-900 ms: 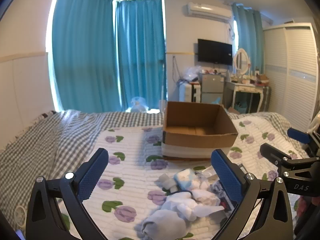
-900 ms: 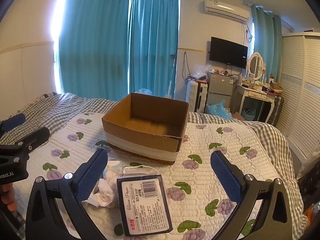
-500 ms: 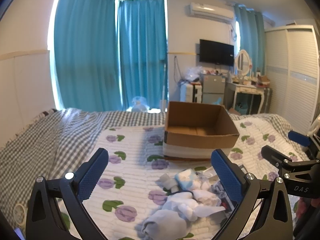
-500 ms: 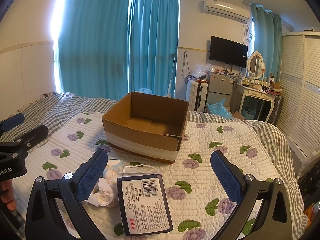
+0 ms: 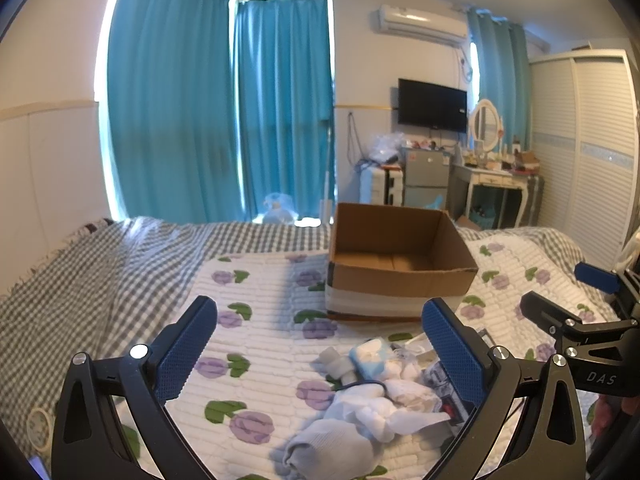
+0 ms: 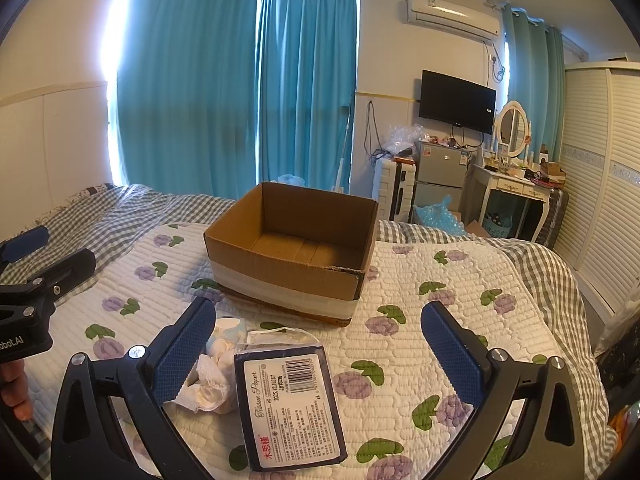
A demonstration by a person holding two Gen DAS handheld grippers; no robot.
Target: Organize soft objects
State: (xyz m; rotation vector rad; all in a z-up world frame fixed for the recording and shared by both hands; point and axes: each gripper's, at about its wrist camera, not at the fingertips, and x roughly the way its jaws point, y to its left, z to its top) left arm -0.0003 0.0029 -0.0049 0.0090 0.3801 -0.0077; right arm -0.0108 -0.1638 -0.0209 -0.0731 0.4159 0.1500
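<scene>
Left gripper [image 5: 320, 344] and right gripper [image 6: 316, 344] both wide open, nothing between the blue pads, side by side and tilted slightly downward, with what looks like a fingertip [image 6: 14, 390] behind the left one.

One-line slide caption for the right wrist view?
Open right gripper hovers over a dark tissue pack and crumpled white cloths on the floral quilt, empty cardboard box beyond.

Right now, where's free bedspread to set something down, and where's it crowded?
Free: quilt right of the tissue pack up to the cardboard box; quilt left of the sock pile toward the checked blanket. Crowded: the pile itself. Box is empty.
</scene>
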